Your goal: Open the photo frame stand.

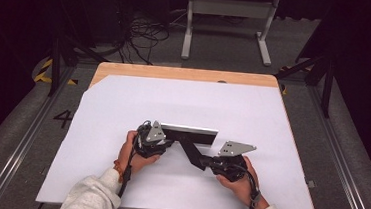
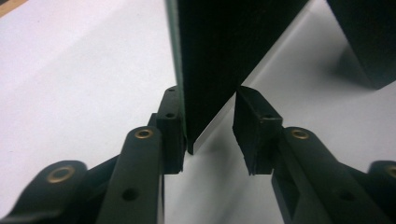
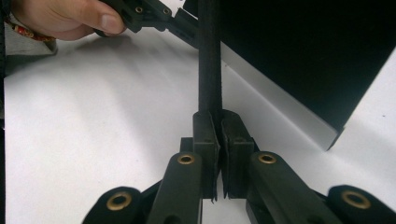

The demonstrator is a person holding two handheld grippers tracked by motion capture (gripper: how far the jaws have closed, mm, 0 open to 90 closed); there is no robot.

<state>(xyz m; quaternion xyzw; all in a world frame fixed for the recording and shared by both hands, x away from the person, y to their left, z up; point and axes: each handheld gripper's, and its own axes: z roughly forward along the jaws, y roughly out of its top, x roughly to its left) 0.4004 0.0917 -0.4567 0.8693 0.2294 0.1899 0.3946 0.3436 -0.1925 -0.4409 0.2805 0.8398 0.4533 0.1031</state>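
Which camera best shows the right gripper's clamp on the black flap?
The right gripper view: the right gripper pinches the thin black flap edge-on. The high view shows that grip small; the left gripper view shows only a dark panel.

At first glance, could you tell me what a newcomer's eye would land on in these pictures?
Probably the black panel at the middle of the white table, standing on edge with a black strip running off it toward the person. The right gripper is shut on that strip's end, while the left gripper straddles the panel's edge, one pad against it and the other apart.
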